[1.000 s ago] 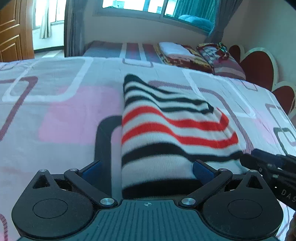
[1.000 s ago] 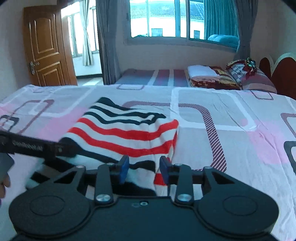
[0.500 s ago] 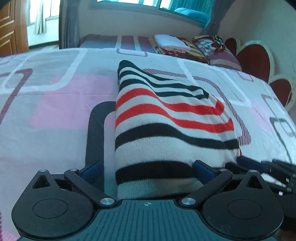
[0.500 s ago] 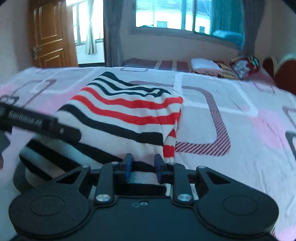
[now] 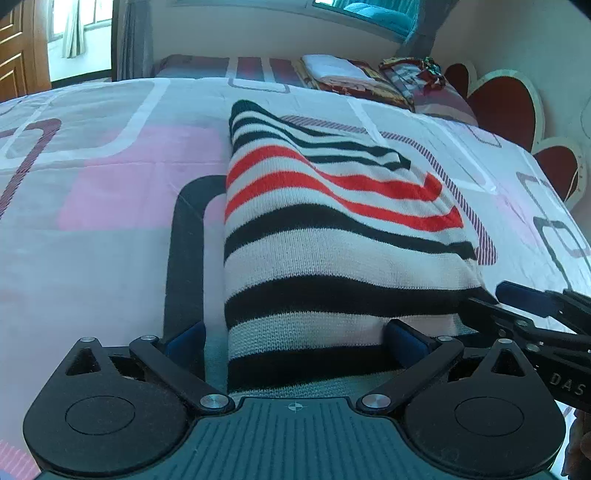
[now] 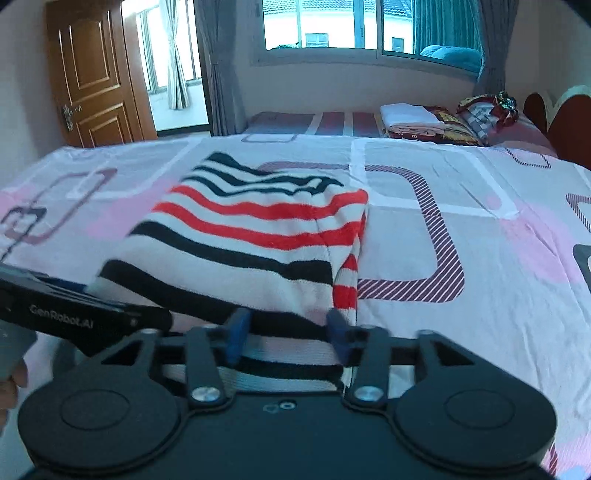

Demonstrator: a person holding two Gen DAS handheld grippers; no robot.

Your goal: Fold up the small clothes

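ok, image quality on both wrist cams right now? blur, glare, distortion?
Left wrist: sharp, striped sweater knit texture resolved; fisheye bends the bedsheet; dark vignette corners. Right wrist: window blown out, backlit room, mild softness on the sweater, same barrel bend.

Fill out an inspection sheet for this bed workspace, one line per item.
Surface: bed sheet with pink, grey and white patterned shapes.
Job's things: striped sweater, folded, lying flat on the sheet.
Clutter: folded bedding stacked at the far side of the bed.
Grippers: left gripper open, sweater's near edge between its fingers; right gripper open, jaws just opened, sweater edge between them, not pinched.
Cables: nothing seen.
Surroundings: wooden door, window with curtains, red heart-shaped headboard.
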